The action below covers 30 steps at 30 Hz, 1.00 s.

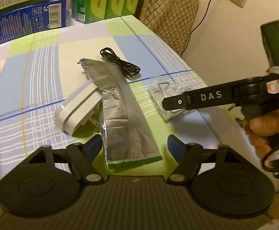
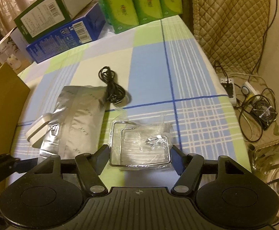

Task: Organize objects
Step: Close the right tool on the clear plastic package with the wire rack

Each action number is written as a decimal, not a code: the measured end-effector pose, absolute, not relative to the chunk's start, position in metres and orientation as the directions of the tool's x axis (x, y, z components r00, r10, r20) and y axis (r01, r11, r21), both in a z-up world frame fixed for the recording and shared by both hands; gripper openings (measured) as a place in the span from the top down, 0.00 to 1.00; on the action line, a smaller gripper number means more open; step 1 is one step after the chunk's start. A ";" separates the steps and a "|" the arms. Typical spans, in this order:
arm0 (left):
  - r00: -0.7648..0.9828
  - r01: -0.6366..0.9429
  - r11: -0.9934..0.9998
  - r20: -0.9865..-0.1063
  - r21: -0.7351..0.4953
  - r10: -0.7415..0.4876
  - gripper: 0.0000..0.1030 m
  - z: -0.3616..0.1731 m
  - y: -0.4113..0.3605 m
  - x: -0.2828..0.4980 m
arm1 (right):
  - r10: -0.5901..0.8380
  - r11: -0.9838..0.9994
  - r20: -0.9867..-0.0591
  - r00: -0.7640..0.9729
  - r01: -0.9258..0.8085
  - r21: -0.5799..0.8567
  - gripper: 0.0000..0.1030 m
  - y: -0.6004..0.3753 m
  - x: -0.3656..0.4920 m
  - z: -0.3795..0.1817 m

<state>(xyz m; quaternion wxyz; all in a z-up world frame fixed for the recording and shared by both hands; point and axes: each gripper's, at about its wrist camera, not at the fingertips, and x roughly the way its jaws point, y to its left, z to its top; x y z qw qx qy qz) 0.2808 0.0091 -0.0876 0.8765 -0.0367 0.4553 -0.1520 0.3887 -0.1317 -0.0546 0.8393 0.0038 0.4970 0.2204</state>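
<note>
A silver foil pouch (image 1: 128, 126) with a green end lies on the checked tablecloth (image 1: 43, 67). Its near end sits between the wide-apart fingers of my left gripper (image 1: 134, 145), which is open. A white plug-like device (image 1: 76, 111) leans under the pouch's left side, and a coiled black cable (image 1: 118, 61) lies behind it. My right gripper (image 2: 140, 153) is open, its fingers on either side of a wire rack in a clear bag (image 2: 141, 145). The right wrist view also shows the pouch (image 2: 78, 115), the white device (image 2: 38, 132) and the cable (image 2: 110, 84).
A blue box (image 2: 66, 36), a green box (image 2: 41, 17) on top of it and green tissue packs (image 2: 139, 3) line the table's far edge. A cardboard box (image 2: 3, 105) stands at the left. A quilted chair (image 2: 231, 19), a power strip (image 2: 229, 88) and a fan (image 2: 264, 113) are off the right edge.
</note>
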 end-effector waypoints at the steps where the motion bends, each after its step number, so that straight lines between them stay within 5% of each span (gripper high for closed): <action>1: 0.542 0.226 0.956 -0.792 -0.187 -0.283 0.44 -0.089 0.008 0.281 | 0.374 0.902 -0.834 0.407 -0.371 0.223 0.38 -0.130 0.388 -0.055; 3: 0.546 0.206 0.964 -0.797 -0.170 -0.257 0.66 -0.091 0.009 0.281 | 0.374 0.899 -0.835 0.404 -0.379 0.219 0.38 -0.128 0.387 -0.055; 19: 0.501 0.248 0.945 -0.806 -0.214 -0.315 0.92 -0.081 0.008 0.225 | 0.410 0.862 -0.849 0.332 -0.444 0.243 0.39 -0.126 0.347 -0.044; 25: 0.546 0.181 0.948 -0.775 -0.260 -0.317 0.88 -0.074 0.027 0.197 | 0.444 0.846 -0.842 0.307 -0.452 0.282 0.39 -0.138 0.326 -0.034; 28: 0.572 0.130 0.952 -0.763 -0.277 -0.300 0.66 -0.071 0.035 0.201 | 0.435 0.864 -0.830 0.349 -0.422 0.276 0.39 -0.147 0.324 -0.024; 30: 0.587 0.095 0.948 -0.752 -0.304 -0.300 0.62 -0.070 0.039 0.205 | 0.437 0.872 -0.822 0.365 -0.398 0.286 0.39 -0.152 0.326 -0.021</action>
